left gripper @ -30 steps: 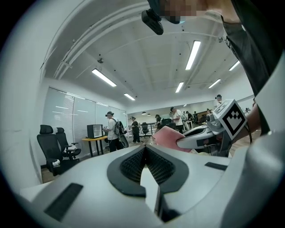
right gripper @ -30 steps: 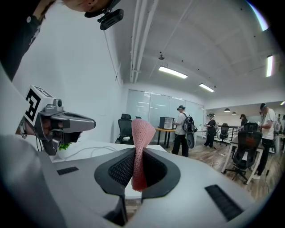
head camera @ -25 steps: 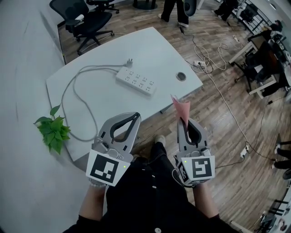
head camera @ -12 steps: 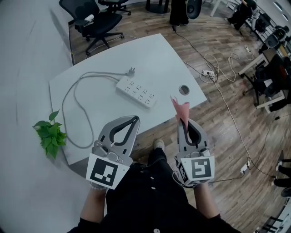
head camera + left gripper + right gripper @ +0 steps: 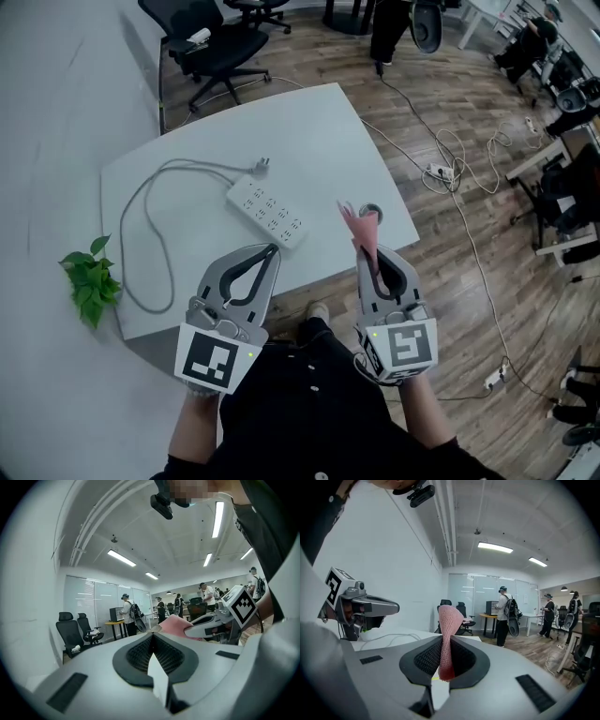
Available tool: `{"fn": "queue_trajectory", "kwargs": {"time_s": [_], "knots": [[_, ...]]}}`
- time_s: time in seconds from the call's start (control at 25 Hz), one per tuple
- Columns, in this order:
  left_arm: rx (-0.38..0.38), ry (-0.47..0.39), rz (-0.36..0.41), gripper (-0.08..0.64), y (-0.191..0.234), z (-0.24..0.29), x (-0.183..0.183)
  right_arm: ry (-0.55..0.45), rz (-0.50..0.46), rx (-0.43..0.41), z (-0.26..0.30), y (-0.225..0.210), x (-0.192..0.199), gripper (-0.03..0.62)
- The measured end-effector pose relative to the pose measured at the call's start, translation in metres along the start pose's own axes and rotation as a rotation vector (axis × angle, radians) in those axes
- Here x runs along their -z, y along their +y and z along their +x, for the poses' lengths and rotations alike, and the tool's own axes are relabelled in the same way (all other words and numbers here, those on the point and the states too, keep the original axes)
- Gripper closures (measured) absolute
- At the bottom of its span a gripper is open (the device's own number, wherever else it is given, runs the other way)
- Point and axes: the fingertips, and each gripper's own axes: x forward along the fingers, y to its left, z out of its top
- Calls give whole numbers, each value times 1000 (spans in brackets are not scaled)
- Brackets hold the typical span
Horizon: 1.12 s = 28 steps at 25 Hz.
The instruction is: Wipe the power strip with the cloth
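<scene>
Clamping the cloth [image 5: 360, 225], the right gripper [image 5: 368, 249] hovers at the table's [image 5: 319, 155] near edge.

left gripper [image 5: 270, 251]: grey shell, black ribbed lining, white cube [image 5: 214, 354] at 6 o'clock bearing black square marker, green light
right gripper [image 5: 372, 253]: same build, dark cable [image 5: 360, 361] at 7 o'clock
clothing [image 5: 309, 412]: black top, small buttons down front

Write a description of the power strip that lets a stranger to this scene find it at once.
Look at the white table standing on the wood floor. Near its front edge lies the power strip, a long white bar with rows of sockets. It is the only blocky thing there, trailing a looping grey cord.
</scene>
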Motion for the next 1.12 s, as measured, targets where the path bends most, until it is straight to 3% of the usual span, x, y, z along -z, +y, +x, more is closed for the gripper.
{"fn": "queue_trajectory", "kwargs": {"time_s": [0.36, 0.72, 1.12], "knots": [[-125, 12, -4, 548, -3, 44, -15, 21, -23, -134, 25, -39, 3, 535], [-188, 48, -2, 547, 9, 57, -15, 22, -11, -169, 43, -58, 7, 535], [-247, 67, -20, 547, 46, 47, -5, 32, -22, -188, 85, -51, 2, 535]]}}
